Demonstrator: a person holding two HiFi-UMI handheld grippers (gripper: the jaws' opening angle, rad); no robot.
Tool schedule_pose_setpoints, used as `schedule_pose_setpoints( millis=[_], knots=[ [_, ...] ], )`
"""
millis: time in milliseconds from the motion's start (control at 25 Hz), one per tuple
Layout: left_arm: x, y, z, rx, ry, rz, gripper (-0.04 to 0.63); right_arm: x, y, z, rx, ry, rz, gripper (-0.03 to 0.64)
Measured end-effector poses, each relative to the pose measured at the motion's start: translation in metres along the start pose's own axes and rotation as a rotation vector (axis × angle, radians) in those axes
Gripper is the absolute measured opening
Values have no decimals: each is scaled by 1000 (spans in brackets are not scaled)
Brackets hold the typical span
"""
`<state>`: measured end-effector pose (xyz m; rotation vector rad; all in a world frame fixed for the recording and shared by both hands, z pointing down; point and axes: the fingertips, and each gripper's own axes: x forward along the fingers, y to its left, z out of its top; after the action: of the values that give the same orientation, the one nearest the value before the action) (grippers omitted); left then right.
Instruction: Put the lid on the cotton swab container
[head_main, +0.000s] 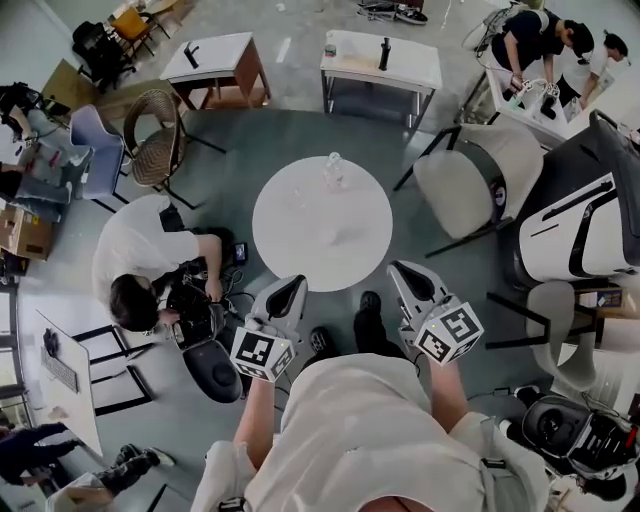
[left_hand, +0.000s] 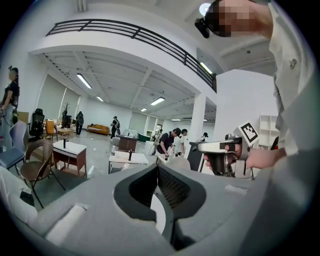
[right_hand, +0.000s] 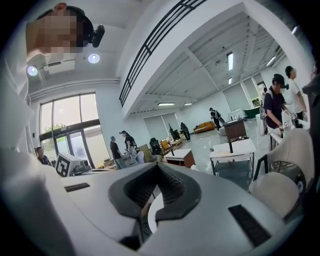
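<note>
Hovering just off the near left edge of the round white counter, the left claw has its jaws pressed together with nothing between them, and its own view looks out over the room, not down at any work. Toward the middle, the cotton swab container shows as a small clear thing standing upright on the far half of the counter, well apart from both claws. From this height I cannot tell whether its top is open, and the lid cannot be picked out with any confidence among the faint pale marks on the white surface. On the right, the right claw is likewise closed and empty, poised near the counter's near edge. Judging by this, the task looks unstarted: finding and gripping the lid, carrying it over and seating it on the container all remain.
</note>
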<state>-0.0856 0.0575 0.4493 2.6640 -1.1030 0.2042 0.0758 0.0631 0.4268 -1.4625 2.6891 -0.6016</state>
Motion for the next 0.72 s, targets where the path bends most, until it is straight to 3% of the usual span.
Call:
schedule_pose_setpoints(
  millis=[200, 720],
  knots=[
    [34, -6, 17, -9, -24, 29, 11, 12, -32, 16, 1, 4, 67, 6],
    [92, -31, 15, -32, 9, 148, 11, 21, -90, 19, 35, 71, 254, 6]
  ],
)
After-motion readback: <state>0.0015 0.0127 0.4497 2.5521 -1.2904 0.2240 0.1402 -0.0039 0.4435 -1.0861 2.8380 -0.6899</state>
